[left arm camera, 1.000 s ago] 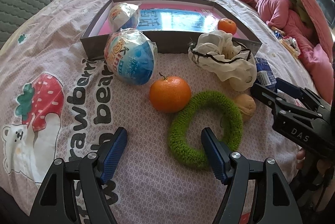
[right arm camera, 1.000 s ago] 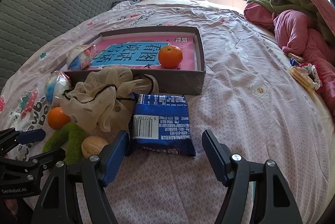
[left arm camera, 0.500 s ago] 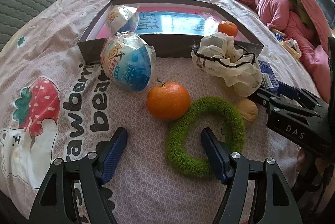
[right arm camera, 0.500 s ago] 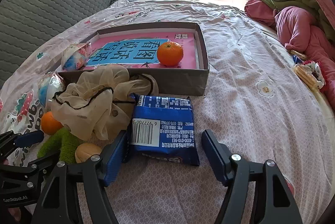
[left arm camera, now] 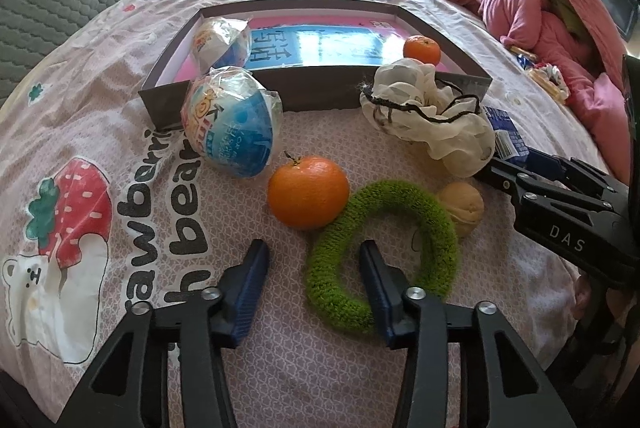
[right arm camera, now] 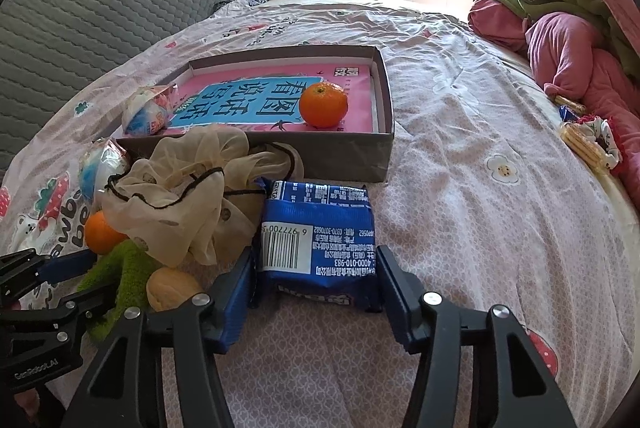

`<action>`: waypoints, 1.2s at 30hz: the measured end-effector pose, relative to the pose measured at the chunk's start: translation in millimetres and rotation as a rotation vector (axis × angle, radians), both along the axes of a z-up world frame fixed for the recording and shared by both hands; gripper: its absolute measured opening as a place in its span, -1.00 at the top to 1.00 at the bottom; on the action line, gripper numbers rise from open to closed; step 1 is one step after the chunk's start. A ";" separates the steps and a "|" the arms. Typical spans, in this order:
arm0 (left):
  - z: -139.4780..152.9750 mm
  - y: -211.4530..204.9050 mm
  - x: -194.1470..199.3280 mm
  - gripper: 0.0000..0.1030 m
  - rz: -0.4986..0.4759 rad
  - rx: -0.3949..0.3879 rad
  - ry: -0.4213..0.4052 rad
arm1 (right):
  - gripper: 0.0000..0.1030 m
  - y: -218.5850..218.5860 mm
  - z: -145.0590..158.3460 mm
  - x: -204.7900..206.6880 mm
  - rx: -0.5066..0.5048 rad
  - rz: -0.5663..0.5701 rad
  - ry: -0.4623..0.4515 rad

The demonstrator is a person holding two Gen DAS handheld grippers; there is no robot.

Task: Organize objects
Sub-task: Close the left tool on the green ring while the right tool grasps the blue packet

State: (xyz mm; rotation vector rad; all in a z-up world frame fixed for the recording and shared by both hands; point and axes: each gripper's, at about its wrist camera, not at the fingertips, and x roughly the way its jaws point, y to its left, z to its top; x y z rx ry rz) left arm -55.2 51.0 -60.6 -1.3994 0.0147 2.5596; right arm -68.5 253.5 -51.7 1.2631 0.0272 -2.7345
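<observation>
A grey box (left arm camera: pixel 320 89) with a pink-blue book inside holds a wrapped ball (left arm camera: pixel 222 41) and a small orange (left arm camera: pixel 421 48). In front lie a wrapped blue ball (left arm camera: pixel 230 125), an orange (left arm camera: pixel 307 191), a green ring (left arm camera: pixel 382 252), a walnut (left arm camera: pixel 462 205) and a cream scrunchie (left arm camera: pixel 428 115). My left gripper (left arm camera: pixel 314 268) is open, its right finger inside the ring, its left finger outside. My right gripper (right arm camera: pixel 314 286) is open, its fingers at both sides of a blue snack packet (right arm camera: pixel 316 242), close to its edges.
Pink and green bedding (right arm camera: pixel 576 39) is piled at the right. A grey quilted headboard (right arm camera: pixel 100 15) runs along the left. Small snack items (right arm camera: pixel 588 139) lie at the right bed edge. The box (right arm camera: pixel 376 147) stands just beyond the packet.
The left gripper's fingers have narrowed around the near side of the green ring. The right gripper has moved forward so its fingers flank the blue packet, and narrowed.
</observation>
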 end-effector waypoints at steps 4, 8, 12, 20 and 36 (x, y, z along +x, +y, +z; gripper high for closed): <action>1.7 -1.9 1.3 0.47 -0.008 0.026 -0.002 | -0.11 1.6 2.1 2.4 -0.005 0.000 0.007; 3.3 -3.6 1.9 0.61 -0.019 0.056 -0.006 | -0.10 5.3 6.1 4.9 -0.020 -0.006 0.020; 4.8 -6.3 2.2 0.68 -0.018 0.074 -0.007 | -0.10 9.3 9.2 6.2 -0.035 -0.019 0.028; 17.9 -11.1 7.9 0.75 -0.031 0.129 0.039 | -0.10 14.4 17.7 10.6 -0.067 -0.030 0.060; 53.8 -22.7 17.7 0.75 0.009 0.147 0.193 | -0.10 12.2 34.0 18.9 -0.064 -0.025 0.150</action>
